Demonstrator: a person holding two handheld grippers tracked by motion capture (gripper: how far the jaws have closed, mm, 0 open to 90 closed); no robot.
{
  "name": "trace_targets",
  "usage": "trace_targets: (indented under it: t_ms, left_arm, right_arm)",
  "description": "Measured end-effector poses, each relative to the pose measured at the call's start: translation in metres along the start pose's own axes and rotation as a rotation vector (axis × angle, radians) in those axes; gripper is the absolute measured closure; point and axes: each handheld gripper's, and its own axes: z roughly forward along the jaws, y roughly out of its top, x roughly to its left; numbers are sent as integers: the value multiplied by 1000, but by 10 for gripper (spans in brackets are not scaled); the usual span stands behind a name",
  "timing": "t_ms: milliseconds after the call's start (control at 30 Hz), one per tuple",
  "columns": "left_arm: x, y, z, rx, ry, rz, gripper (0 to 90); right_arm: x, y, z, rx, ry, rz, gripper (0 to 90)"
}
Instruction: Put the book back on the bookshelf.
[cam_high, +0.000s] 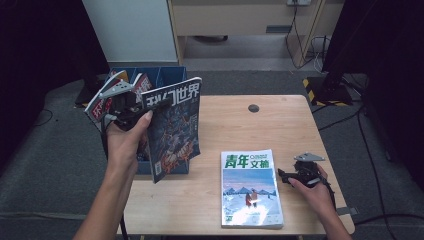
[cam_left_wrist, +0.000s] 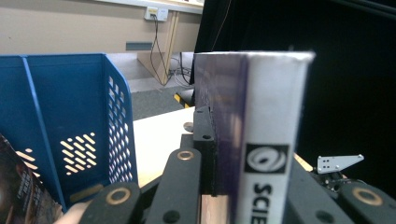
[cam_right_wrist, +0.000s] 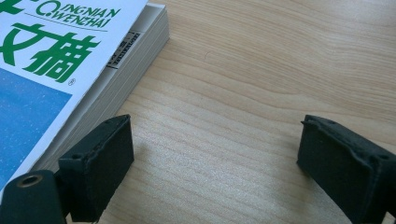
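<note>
My left gripper (cam_high: 131, 107) is shut on a dark magazine (cam_high: 172, 127) with white Chinese title characters, held upright above the blue file rack (cam_high: 165, 75). In the left gripper view the magazine's white spine (cam_left_wrist: 271, 140) stands clamped between the jaws of my left gripper (cam_left_wrist: 243, 154). A stack of magazines with a green title and snowy blue cover (cam_high: 251, 187) lies flat on the table. My right gripper (cam_high: 282, 176) rests low on the table just right of that stack, open. In the right gripper view my right gripper (cam_right_wrist: 215, 154) has bare wood between its jaws, the stack (cam_right_wrist: 56, 60) at left.
The wooden table (cam_high: 240, 125) has a round cable hole (cam_high: 254, 108) near its far edge. Other magazines (cam_high: 100, 102) lean in the rack's left compartments. The blue perforated rack wall (cam_left_wrist: 116, 126) stands left of the held magazine. Black curtains flank the table; cables lie on the floor.
</note>
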Motion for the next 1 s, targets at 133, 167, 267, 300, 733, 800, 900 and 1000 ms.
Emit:
trace_targets:
  t_ms: [133, 167, 267, 300, 733, 800, 900, 1000]
  left_arm:
    - [2, 2, -6, -13, 8, -3, 822]
    - [2, 3, -7, -13, 9, -1, 822]
    - [4, 4, -12, -23, 18, -5, 822]
    - [4, 4, -13, -23, 21, -4, 822]
    - [15, 3, -25, -43, 55, -26, 822]
    - [17, 3, -26, -43, 58, -28, 822]
    - [20, 3, -27, -45, 65, -33, 822]
    - [23, 1, -28, -51, 74, -36, 822]
  right_arm:
    - [0, 0, 0, 0, 0, 0, 106]
    - [0, 0, 0, 0, 0, 0, 106]
    - [0, 0, 0, 0, 0, 0, 106]
    - [0, 0, 0, 0, 0, 0, 106]
    - [0, 0, 0, 0, -1, -3, 106]
    - [0, 0, 0, 0, -1, -3, 106]
    - [0, 0, 0, 0, -1, -3, 105]
    - [0, 0, 0, 1, -1, -3, 105]
